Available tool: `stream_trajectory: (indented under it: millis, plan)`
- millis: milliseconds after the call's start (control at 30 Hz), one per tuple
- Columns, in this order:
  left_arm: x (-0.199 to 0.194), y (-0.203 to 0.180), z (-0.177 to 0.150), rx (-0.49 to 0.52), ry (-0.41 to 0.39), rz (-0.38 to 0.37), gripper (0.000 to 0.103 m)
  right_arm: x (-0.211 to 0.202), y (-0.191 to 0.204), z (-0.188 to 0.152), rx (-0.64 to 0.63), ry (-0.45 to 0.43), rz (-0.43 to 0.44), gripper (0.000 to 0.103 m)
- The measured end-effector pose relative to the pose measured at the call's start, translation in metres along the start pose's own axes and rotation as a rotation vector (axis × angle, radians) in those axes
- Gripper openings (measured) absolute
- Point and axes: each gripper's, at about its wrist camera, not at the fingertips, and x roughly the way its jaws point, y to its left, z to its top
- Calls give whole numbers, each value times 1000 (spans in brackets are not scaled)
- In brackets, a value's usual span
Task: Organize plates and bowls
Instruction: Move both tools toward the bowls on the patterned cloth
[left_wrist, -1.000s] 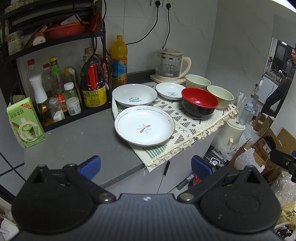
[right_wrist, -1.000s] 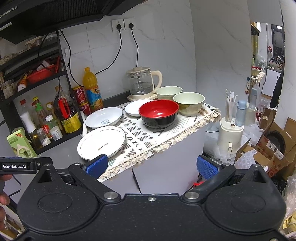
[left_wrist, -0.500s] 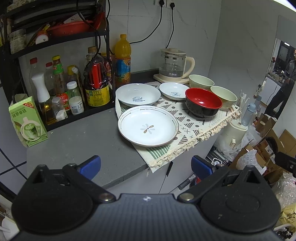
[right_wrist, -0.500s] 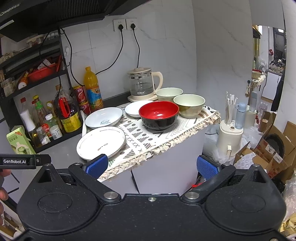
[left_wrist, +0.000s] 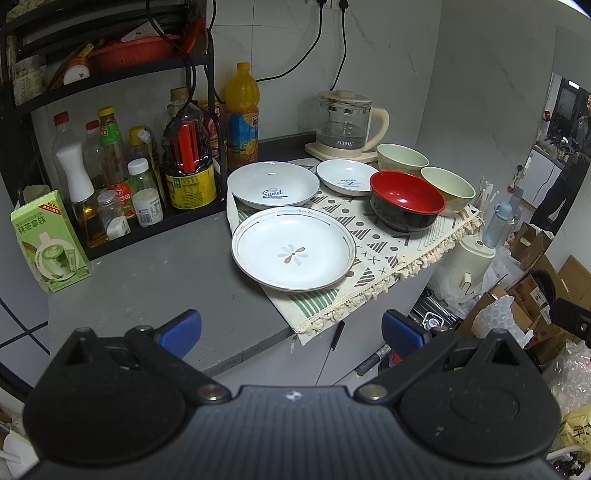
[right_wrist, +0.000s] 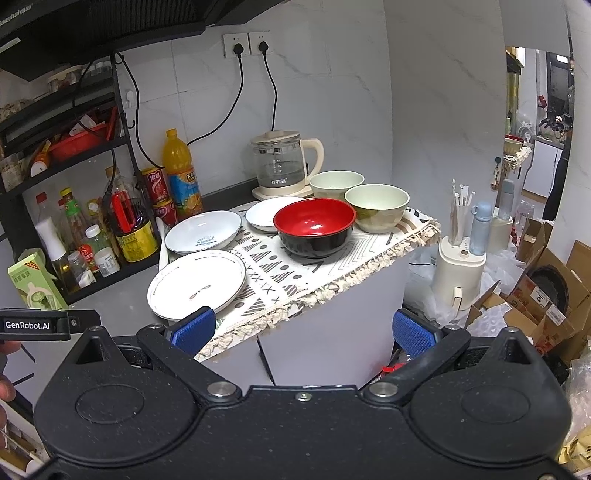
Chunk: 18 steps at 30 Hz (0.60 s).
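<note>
Both grippers, left gripper (left_wrist: 291, 328) and right gripper (right_wrist: 303, 328), hover short of the bench (left_wrist: 166, 273), jaws apart and empty. On the patterned cloth (left_wrist: 388, 254) lie three white plates, the flower plate (left_wrist: 293, 249) nearest, with a red-and-black bowl (left_wrist: 406, 201) and two pale green bowls (left_wrist: 447, 188) behind. Stacking likely starts by gripping a plate's raised rim squarely; the glass kettle (left_wrist: 347, 123) and crowded bottle rack (left_wrist: 122, 173) hem in the back.
</note>
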Motion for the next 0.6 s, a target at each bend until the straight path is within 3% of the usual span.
stream_trajectory:
  millis: [600]
  plan:
    - [42, -10, 25, -19, 29, 19, 103, 44, -11, 18, -19, 45, 22, 103]
